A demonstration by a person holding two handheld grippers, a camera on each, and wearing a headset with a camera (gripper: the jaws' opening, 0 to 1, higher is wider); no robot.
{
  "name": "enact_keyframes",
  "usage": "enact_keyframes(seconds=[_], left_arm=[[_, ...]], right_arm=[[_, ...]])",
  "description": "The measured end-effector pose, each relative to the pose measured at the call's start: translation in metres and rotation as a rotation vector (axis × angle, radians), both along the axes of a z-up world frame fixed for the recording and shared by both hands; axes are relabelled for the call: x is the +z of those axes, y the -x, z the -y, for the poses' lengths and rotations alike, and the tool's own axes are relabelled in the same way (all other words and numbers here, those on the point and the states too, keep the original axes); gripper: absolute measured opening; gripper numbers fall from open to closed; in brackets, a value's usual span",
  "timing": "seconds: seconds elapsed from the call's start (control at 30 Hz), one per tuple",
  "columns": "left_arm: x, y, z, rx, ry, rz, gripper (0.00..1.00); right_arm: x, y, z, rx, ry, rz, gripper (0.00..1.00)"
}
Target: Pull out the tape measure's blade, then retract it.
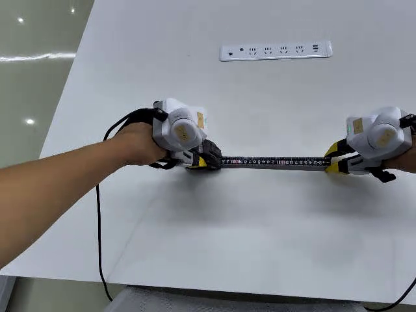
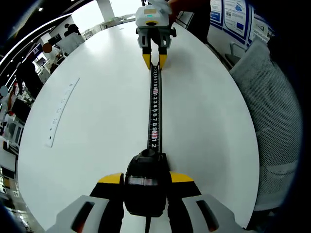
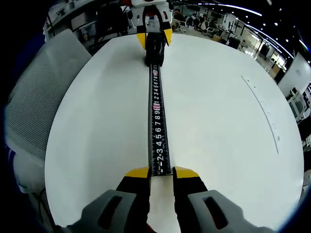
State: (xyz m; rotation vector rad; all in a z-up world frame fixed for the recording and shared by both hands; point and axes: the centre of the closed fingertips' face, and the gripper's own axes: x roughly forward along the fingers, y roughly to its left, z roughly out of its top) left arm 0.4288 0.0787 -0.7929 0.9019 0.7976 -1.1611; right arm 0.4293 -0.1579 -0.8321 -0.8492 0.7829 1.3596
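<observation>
A black tape measure case rests on the white table, and my left gripper is shut on it; in the left gripper view the case sits between the yellow-tipped jaws. Its dark numbered blade runs out to the right, straight and low over the table. My right gripper is shut on the blade's end; the right gripper view has the blade coming in between its jaws. The left gripper view has the right gripper at the far end, and the right gripper view has the left gripper there.
A white power strip lies on the table beyond the blade. A black cable trails from the left gripper over the table's near edge. The white table spreads wide in front; a grey mesh chair stands beside it.
</observation>
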Motion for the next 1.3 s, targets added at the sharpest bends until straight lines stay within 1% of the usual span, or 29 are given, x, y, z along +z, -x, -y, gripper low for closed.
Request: enact_keyframes(seconds=[0.07,0.13,0.2,0.27,0.3,0.37,0.43,0.57,0.6,0.67,0.7,0.77,0.83,0.87,1.0,1.03,1.1,1.17,1.27,1.3], left_arm=[[0.0,0.0,0.0,0.01,0.001,0.009,0.32],[0.001,0.0,-0.001,0.021,0.002,0.021,0.32],[0.002,0.0,-0.002,0.044,0.011,0.03,0.32],[0.005,0.0,-0.004,0.067,0.024,0.032,0.32],[0.006,-0.001,-0.004,0.085,0.037,0.03,0.32],[0.009,-0.002,-0.006,0.123,0.063,0.028,0.33],[0.012,-0.002,-0.008,0.161,0.088,0.022,0.33],[0.019,-0.003,-0.011,0.226,0.132,0.032,0.34],[0.022,-0.002,-0.011,0.249,0.152,0.035,0.35],[0.025,-0.001,-0.011,0.279,0.176,0.034,0.37],[0.029,0.0,-0.009,0.302,0.199,0.033,0.39],[0.031,0.001,-0.012,0.34,0.211,0.033,0.42],[0.034,0.002,-0.011,0.367,0.234,0.041,0.44],[0.036,0.003,-0.011,0.381,0.244,0.039,0.45],[0.039,0.007,-0.016,0.448,0.262,0.04,0.52],[0.041,0.007,-0.018,0.478,0.276,0.043,0.54],[0.043,0.008,-0.02,0.526,0.306,0.041,0.55],[0.045,0.011,-0.023,0.568,0.314,0.037,0.58],[0.046,0.015,-0.027,0.609,0.323,0.039,0.62],[0.049,0.018,-0.027,0.617,0.328,0.04,0.62]], right_arm=[[0.0,-0.002,0.0,-0.019,-0.004,0.006,0.17],[0.001,-0.003,-0.001,-0.058,-0.017,-0.001,0.2],[0.001,-0.004,-0.001,-0.093,-0.028,-0.01,0.23],[0.001,-0.005,-0.001,-0.103,-0.032,-0.002,0.24],[0.001,-0.004,-0.001,-0.11,-0.032,-0.003,0.24],[0.002,-0.002,-0.002,-0.135,-0.046,-0.014,0.25],[0.004,-0.002,-0.002,-0.162,-0.059,-0.015,0.25],[0.007,-0.003,0.001,-0.227,-0.078,-0.015,0.27],[0.008,-0.004,0.002,-0.257,-0.089,-0.015,0.27],[0.011,-0.004,0.003,-0.29,-0.106,-0.016,0.28],[0.012,-0.005,0.004,-0.31,-0.112,-0.011,0.29],[0.015,-0.003,0.005,-0.35,-0.128,-0.018,0.3],[0.017,-0.001,0.007,-0.374,-0.139,-0.013,0.31],[0.019,0.001,0.006,-0.384,-0.144,-0.015,0.31],[0.024,0.007,0.007,-0.442,-0.171,-0.016,0.33],[0.027,0.007,0.007,-0.482,-0.191,-0.019,0.34],[0.031,0.009,0.008,-0.507,-0.206,-0.005,0.37],[0.033,0.011,0.01,-0.537,-0.209,0.0,0.39],[0.038,0.016,0.012,-0.565,-0.216,0.003,0.42],[0.04,0.016,0.013,-0.576,-0.219,0.005,0.44]])
